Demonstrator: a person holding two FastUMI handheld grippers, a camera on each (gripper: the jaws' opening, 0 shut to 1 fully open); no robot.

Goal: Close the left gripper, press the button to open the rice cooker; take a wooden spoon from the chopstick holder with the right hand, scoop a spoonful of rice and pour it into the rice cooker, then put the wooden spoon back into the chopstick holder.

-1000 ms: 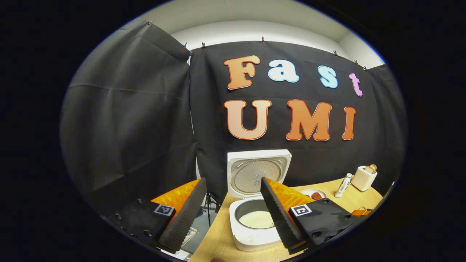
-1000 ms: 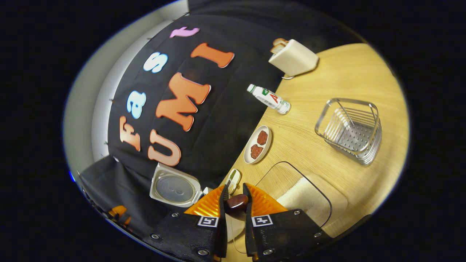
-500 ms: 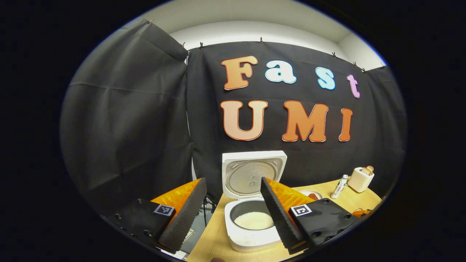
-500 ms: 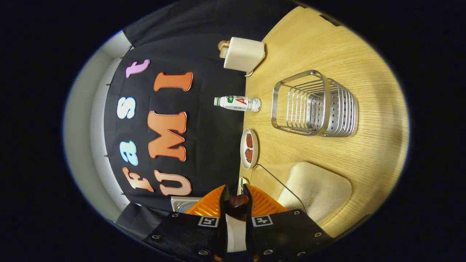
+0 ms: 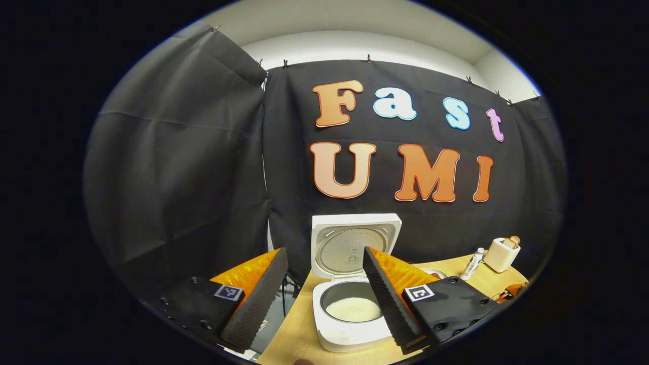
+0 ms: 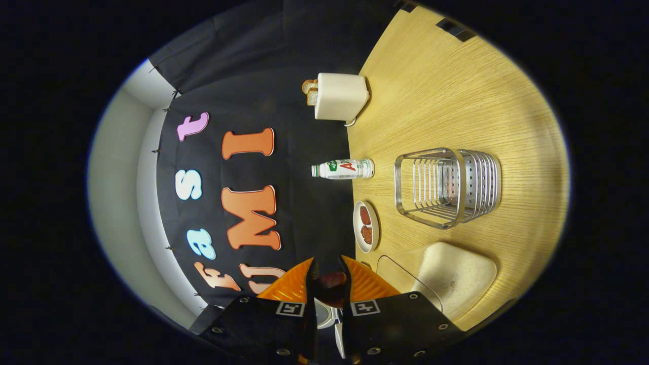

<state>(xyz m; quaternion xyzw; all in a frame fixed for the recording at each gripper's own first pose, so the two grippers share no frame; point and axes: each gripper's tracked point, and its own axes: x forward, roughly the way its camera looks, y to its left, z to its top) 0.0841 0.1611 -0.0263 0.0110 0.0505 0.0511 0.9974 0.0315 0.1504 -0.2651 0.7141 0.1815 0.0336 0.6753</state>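
Note:
The white rice cooker (image 5: 350, 329) stands open on the wooden table, lid (image 5: 355, 243) upright and white rice (image 5: 352, 308) in its pot. My left gripper (image 5: 323, 251) hangs open in front of it, holding nothing. In the right gripper view, rolled about a quarter turn, my right gripper (image 6: 328, 264) is shut on the dark wooden spoon (image 6: 332, 280); its bowl is hidden. The metal wire chopstick holder (image 6: 448, 187) stands on the table ahead. A glass container of rice (image 6: 451, 274) lies close by the fingers.
A toaster (image 6: 338, 96) with bread, a small bottle (image 6: 344, 169) and a plate of reddish food (image 6: 366, 226) line the table's back edge against the cloth wall. The toaster (image 5: 499, 252) and bottle (image 5: 472, 262) stand right of the cooker. Bare table (image 6: 456, 101) surrounds the holder.
The right gripper has rolled further with the spoon and pulled back from the cooker; the cooker lid has left its view and the holder now lies ahead. The left gripper barely shifted.

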